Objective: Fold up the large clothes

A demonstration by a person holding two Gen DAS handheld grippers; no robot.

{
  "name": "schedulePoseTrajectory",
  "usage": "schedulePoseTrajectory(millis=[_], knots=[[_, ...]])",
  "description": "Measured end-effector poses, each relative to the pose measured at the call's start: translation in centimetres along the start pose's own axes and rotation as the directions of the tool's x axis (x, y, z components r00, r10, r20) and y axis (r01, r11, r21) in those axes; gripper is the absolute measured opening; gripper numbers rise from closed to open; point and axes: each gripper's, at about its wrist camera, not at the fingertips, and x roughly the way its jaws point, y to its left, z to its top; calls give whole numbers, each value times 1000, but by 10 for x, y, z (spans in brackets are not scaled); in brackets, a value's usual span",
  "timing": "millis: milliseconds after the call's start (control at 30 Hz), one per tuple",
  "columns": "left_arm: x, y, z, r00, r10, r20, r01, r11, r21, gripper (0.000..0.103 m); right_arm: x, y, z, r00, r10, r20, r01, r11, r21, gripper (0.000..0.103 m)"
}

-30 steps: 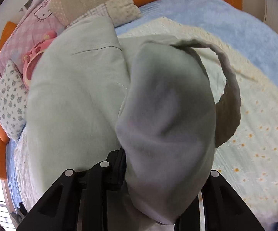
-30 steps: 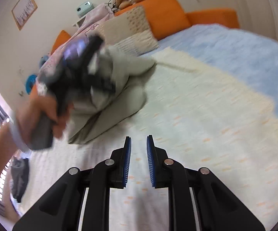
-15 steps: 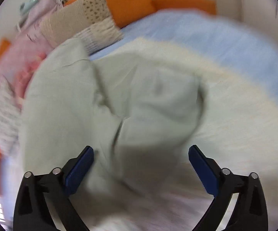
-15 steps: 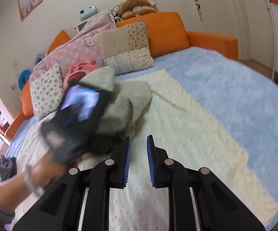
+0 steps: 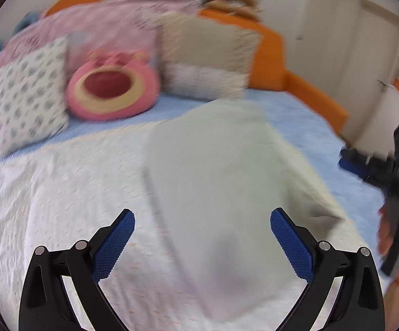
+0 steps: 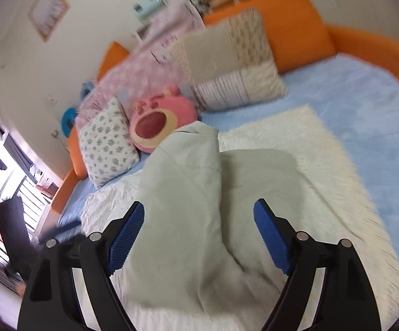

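A pale green garment lies folded on the cream bedspread, blurred in the left wrist view. In the right wrist view the garment shows two folded halves with a crease between them. My left gripper is open and empty, just above the garment's near end. My right gripper is open and empty, hovering over the garment. The right gripper also shows at the right edge of the left wrist view, held in a hand.
Pillows, a pink plush cushion and a patterned pillow line the orange headboard. A blue fuzzy blanket covers the bed's right side. A window is at far left.
My left gripper opened, let go of the garment and pulled back. My right gripper went from shut to open and moved over the garment, which now lies flat.
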Motion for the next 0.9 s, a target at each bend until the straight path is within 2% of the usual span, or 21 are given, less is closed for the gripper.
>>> schedulePoseTrajectory(millis=[133,233,267,300,333,367,433,467,500,533,600,700,833,900], knots=[[40,30,-7,999,-11,-44,8,998,-59,100,79,-1,27,992,-32,-125,35,999,17,82],[62,33,-15,998,5,-56,-8,998,-57,100,111,-5,34,988,49,-146,-39,997,73,82],[71,36,-14,998,6,-61,-9,999,-52,100,119,-3,35,979,125,-163,-110,989,98,82],[77,34,-16,998,10,-64,-12,999,-43,100,123,1,35,972,152,-177,-136,986,100,82],[80,34,-15,998,11,-60,-13,999,-40,100,126,4,35,971,144,-190,-130,988,88,81],[82,34,-14,998,15,-53,-17,999,-45,100,132,9,31,968,126,-217,-115,991,63,81],[86,33,-10,999,18,-50,-20,998,-53,100,138,12,28,962,87,-258,-79,996,42,50],[87,31,-10,998,26,-48,-28,998,-55,100,139,13,25,959,75,-272,-68,997,34,28],[87,30,-9,998,30,-49,-32,998,-53,100,137,17,24,964,43,-264,-39,999,20,18],[87,28,-9,998,29,-48,-32,998,-53,100,134,21,25,970,6,-244,-6,1000,1,14],[88,23,-7,998,33,-48,-36,998,-56,100,118,40,27,978,-103,-179,84,990,-111,8],[89,6,-1,998,30,-48,-32,999,-39,100,91,68,31,972,-225,-64,199,938,-284,7],[96,-39,8,998,58,-37,-55,996,75,100,70,56,40,949,-314,-34,286,902,-324,7],[110,-62,12,996,76,-53,-68,988,142,100,67,30,42,934,-356,-38,328,894,-304,7]])
